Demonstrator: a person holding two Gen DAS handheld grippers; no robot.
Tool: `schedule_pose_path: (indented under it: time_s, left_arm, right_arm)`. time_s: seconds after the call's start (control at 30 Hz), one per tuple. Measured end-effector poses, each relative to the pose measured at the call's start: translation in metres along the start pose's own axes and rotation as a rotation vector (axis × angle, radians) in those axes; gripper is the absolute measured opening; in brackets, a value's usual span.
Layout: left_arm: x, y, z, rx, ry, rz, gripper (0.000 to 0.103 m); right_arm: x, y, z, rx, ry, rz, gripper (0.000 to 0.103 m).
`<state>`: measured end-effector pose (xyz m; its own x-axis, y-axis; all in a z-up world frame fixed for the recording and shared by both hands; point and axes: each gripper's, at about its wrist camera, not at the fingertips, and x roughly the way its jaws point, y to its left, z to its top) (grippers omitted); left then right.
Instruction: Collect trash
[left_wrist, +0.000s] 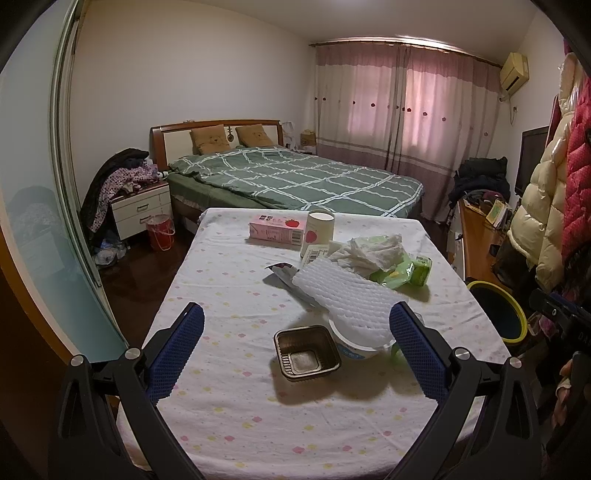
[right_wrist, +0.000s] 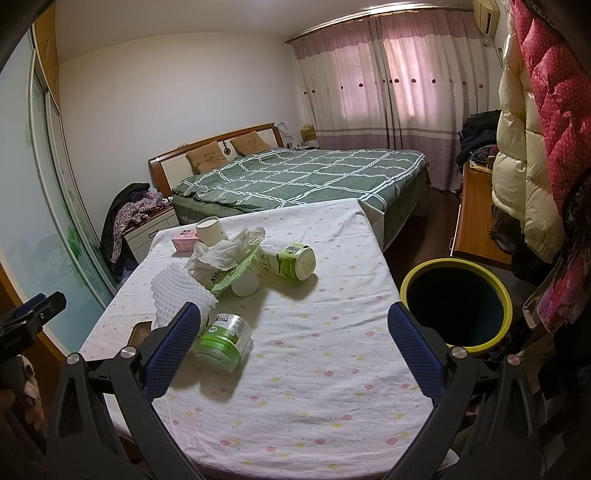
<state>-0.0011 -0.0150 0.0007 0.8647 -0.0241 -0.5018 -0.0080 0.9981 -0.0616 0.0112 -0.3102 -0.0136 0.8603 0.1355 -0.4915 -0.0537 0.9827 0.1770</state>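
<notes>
Trash lies on a table under a flowered cloth (left_wrist: 229, 280). In the left wrist view my left gripper (left_wrist: 295, 350) hangs open over a small brown plastic tray (left_wrist: 306, 352). Beside the tray a white foam sheet (left_wrist: 343, 291) rests on a white tub (left_wrist: 356, 343). Behind lie crumpled tissue (left_wrist: 369, 251), a green wrapper (left_wrist: 410, 271), a pink carton (left_wrist: 277, 229) and a paper cup (left_wrist: 319, 226). My right gripper (right_wrist: 295, 343) is open above the cloth, a green-labelled bottle (right_wrist: 223, 339) by its left finger. Another bottle (right_wrist: 291, 260) lies farther back. A yellow-rimmed bin (right_wrist: 456, 302) stands right of the table.
A bed with a green checked cover (left_wrist: 295, 177) stands beyond the table. A nightstand heaped with clothes (left_wrist: 136, 192) and a red bucket (left_wrist: 159, 230) are at the left. Coats (right_wrist: 532, 147) hang at the right over a wooden desk (right_wrist: 476, 214). A glass wardrobe door (left_wrist: 37, 206) runs along the left.
</notes>
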Motion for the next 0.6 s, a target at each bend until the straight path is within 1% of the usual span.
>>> schedule_pose_path:
  time_s: [0.33,0.6]
  left_arm:
    - [0.002,-0.001,0.000,0.005,0.000,-0.004,0.099]
    - [0.028,-0.006,0.007,0.018,0.020,-0.006,0.099]
  right_arm:
    - [0.002,0.000,0.000,0.003,0.004,-0.001,0.097]
    - [0.015,0.002,0.004,0.000,0.006,-0.013,0.097]
